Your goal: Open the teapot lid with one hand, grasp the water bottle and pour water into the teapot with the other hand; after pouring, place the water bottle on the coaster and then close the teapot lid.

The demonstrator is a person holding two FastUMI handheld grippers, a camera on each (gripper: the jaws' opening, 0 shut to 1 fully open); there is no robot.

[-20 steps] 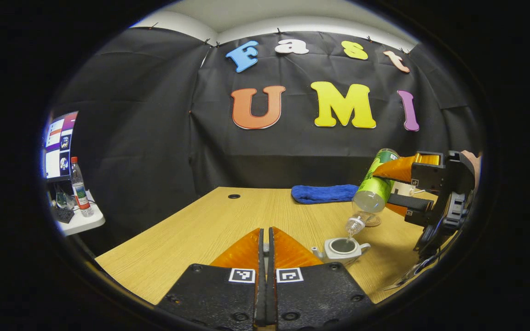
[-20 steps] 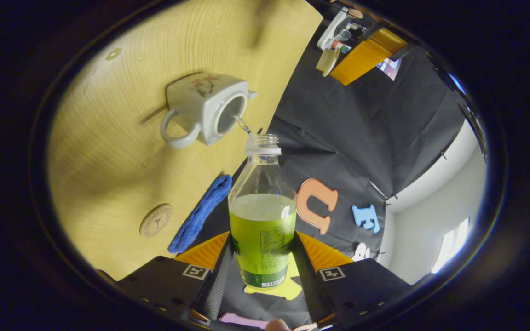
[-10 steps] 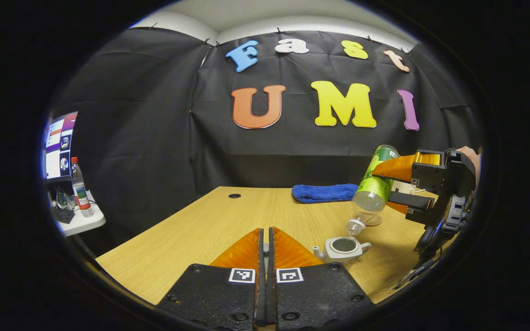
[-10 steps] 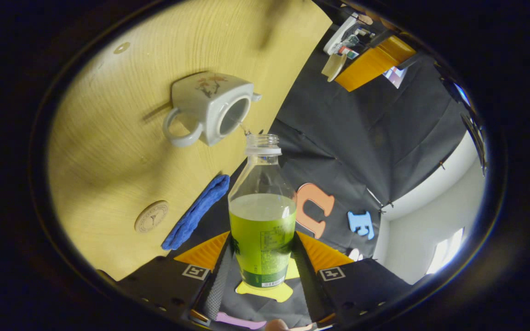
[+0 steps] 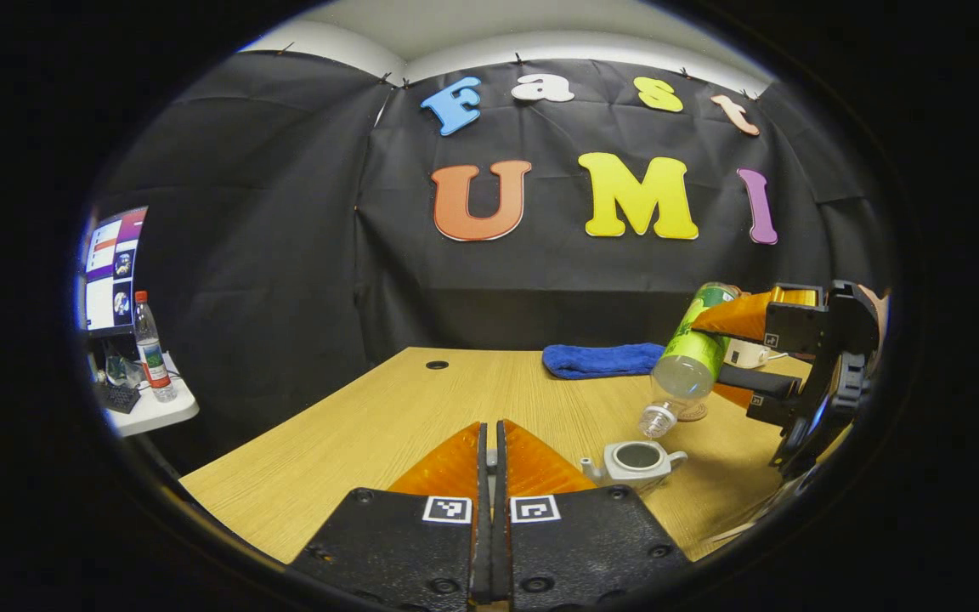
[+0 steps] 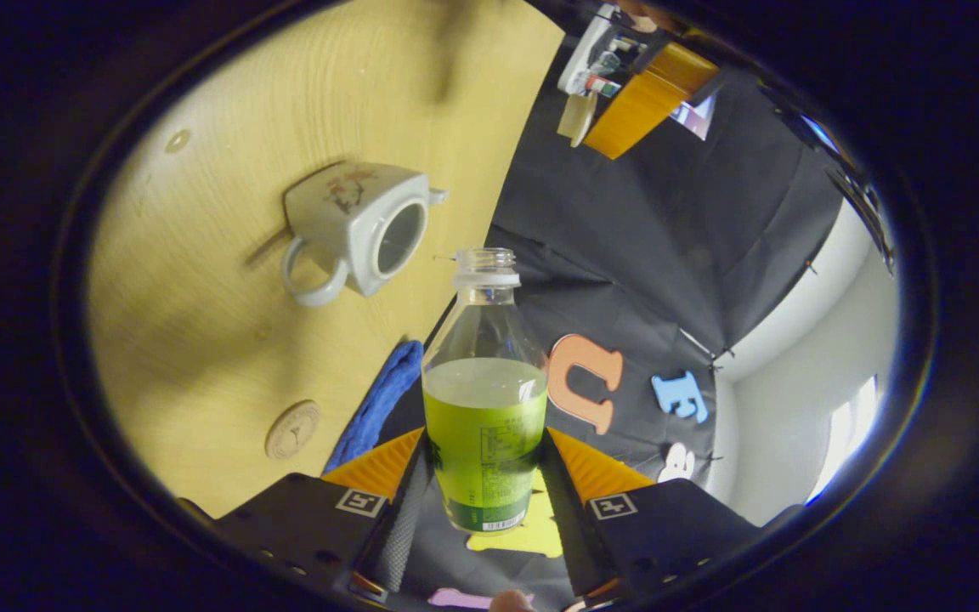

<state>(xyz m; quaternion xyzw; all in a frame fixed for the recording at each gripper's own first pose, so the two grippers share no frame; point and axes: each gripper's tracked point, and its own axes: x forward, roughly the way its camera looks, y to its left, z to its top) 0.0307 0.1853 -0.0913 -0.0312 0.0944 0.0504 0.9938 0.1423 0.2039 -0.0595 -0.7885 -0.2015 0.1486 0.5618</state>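
The white teapot (image 5: 636, 459) stands open on the wooden table (image 5: 387, 425), just right of my left gripper (image 5: 492, 429). That gripper is shut, and in the right gripper view it (image 6: 617, 110) holds the pale teapot lid (image 6: 576, 117) up in the air. My right gripper (image 6: 485, 442) is shut on the green-labelled water bottle (image 6: 483, 391), which has no cap. In the left gripper view the bottle (image 5: 692, 353) tilts mouth-down above and to the right of the teapot. No water runs from the mouth. The round coaster (image 6: 292, 430) lies on the table beyond the teapot (image 6: 358, 229).
A folded blue cloth (image 5: 600, 359) lies at the table's far edge, near the coaster (image 5: 695, 413). A cable hole (image 5: 437, 365) sits at the back left. Off the table to the left, a small white side table (image 5: 149, 408) carries a monitor and a bottle.
The thin stream into the teapot has stopped. The bottle's mouth has drawn back to the right of the teapot's opening and sits a little less steeply. My left gripper has held still.
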